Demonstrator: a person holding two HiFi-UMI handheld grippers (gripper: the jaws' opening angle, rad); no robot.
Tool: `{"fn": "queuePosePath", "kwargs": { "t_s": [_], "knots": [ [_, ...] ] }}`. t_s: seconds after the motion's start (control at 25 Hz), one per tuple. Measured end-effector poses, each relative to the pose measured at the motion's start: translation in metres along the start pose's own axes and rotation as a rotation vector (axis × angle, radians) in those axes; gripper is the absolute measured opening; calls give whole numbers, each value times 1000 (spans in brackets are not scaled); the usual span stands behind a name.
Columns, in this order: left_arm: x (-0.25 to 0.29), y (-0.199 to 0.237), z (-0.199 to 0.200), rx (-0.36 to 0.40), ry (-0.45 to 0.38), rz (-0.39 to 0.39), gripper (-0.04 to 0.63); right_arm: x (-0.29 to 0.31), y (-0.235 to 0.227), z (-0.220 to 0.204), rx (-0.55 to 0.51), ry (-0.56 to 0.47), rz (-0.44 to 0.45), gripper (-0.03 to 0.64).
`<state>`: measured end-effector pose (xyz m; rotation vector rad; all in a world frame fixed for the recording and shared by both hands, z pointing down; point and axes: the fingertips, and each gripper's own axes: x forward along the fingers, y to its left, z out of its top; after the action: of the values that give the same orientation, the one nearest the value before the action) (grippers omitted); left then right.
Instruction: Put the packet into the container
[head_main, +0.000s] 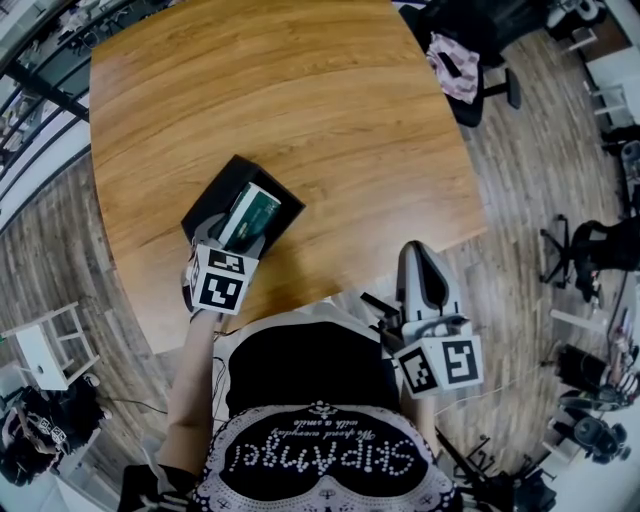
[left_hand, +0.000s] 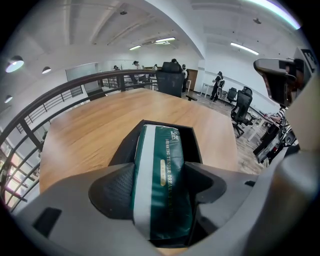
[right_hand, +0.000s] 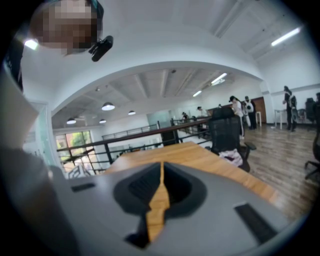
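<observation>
Nearest is the person's black shirt (head_main: 320, 420), filling the bottom of the head view, with a bare forearm reaching up on the left.

Beyond it the broad wooden desk (head_main: 300, 120) takes up most of the scene, its surface bare except toward the near left.

Off the desk's far right corner stands a black office chair (head_main: 480, 100) with a patterned cloth (head_main: 452, 60) draped over it.

On the near left part of the desk sits the container (head_main: 222, 185), an open black box set at an angle to the desk's edge.

Just near of it, the left claw (left_hand: 162, 182) is clamped on the packet (left_hand: 162, 170), one jaw pressing each long side.

At the desk's near right edge, well apart from the container, the right claw (right_hand: 161, 172) has its jaws together with nothing between them; only a thin slit of wood shows through.

Dark green with a white stripe along one side, the packet lies lengthwise between the left jaws, and its far end reaches over the rim into the container's opening. Whether it touches the bottom cannot be told.
</observation>
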<state>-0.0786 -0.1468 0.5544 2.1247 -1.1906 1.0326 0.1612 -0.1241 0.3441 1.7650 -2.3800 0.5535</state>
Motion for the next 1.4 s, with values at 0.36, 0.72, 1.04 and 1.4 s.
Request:
{"fn": "queuePosePath", "kwargs": {
  "t_s": [0.36,0.72,1.04,1.4],
  "knots": [
    [6,-2,-7,8,68,18,337,2,1,0,-1,2,21,40],
    [8,-1,-10,15,83,27,339,6,4,1,-3,3,38,40],
    [7,0,-10,13,67,46,344,7,3,0,0,5,35,40],
    [-5,4,3,-133,-24,-25,348,5,0,-2,2,6,28,40]
  ]
}}
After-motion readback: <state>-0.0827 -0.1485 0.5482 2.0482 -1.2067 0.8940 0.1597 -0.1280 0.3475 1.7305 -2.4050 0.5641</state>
